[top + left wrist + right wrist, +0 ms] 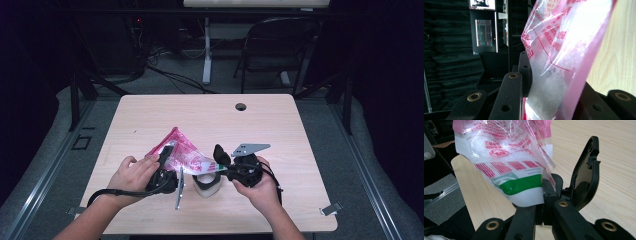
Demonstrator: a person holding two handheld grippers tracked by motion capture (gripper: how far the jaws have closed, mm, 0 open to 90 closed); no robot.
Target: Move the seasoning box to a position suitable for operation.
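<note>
A clear plastic bag (182, 155) with pink and red print hangs above the wooden table (150, 115), stretched between my two grippers. My left gripper (166, 162) is shut on the bag's pink left part. In the left gripper view the bag (559, 62) fills the gap between the jaws of that gripper (549, 85). My right gripper (224, 167) is shut on the bag's other end. In the right gripper view its jaws (549, 188) pinch the bag (506, 157) at the edge by a green stripe.
A small black case (207, 184) with a pale inside lies on the table below the bag. Its raised black lid (586, 177) stands just beside my right jaws. A cable hole (241, 106) is near the table's far edge. A folding chair (277, 45) stands behind the table.
</note>
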